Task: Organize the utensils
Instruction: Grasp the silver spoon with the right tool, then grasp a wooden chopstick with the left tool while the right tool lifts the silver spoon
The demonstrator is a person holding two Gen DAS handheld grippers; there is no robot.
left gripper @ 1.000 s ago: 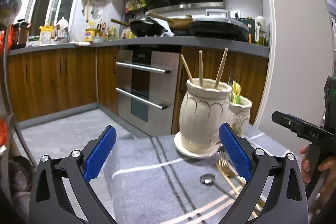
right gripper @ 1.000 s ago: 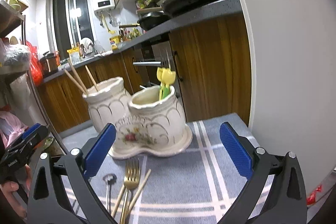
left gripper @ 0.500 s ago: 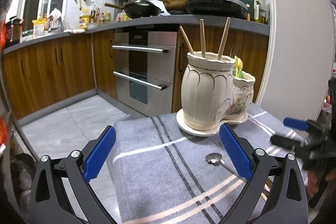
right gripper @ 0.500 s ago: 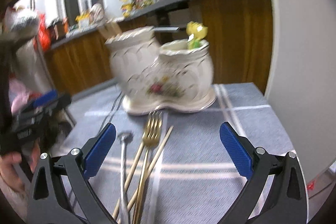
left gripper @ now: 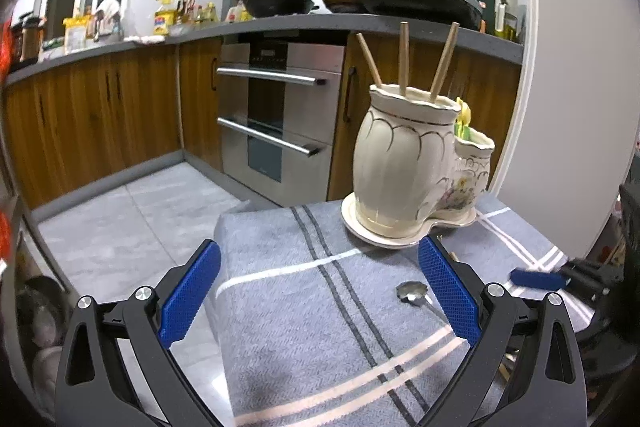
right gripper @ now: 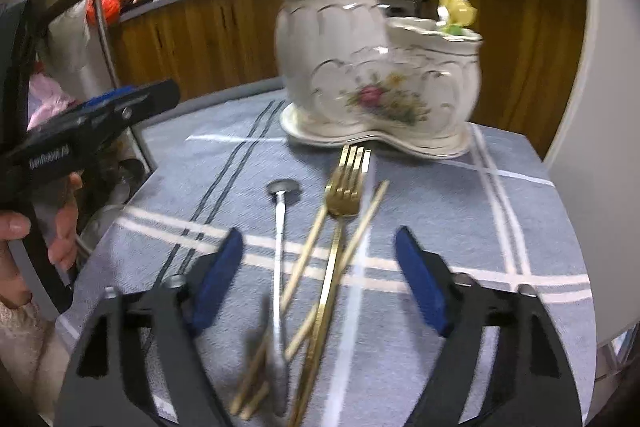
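Note:
A cream ceramic double utensil holder (left gripper: 404, 163) stands at the table's far side, with three wooden chopsticks (left gripper: 403, 59) in its tall pot and yellow-green utensils (left gripper: 464, 121) in the low one. It also shows in the right wrist view (right gripper: 376, 75). In front of it lie a gold fork (right gripper: 340, 223), loose chopsticks (right gripper: 320, 251) and a small silver spoon (right gripper: 280, 227). My right gripper (right gripper: 320, 279) is open and empty, low over the fork and chopstick handles. My left gripper (left gripper: 320, 295) is open and empty above the cloth, left of the spoon (left gripper: 412, 293).
A grey striped cloth (left gripper: 320, 327) covers the small table, whose left edge drops to the tiled floor (left gripper: 132, 219). A white wall (left gripper: 576, 87) stands close on the right. Kitchen cabinets and an oven (left gripper: 280, 131) lie beyond.
My right gripper has tipped down and moved in low over the fork and chopsticks. My left gripper has lowered and drawn back a little. Both stay open.

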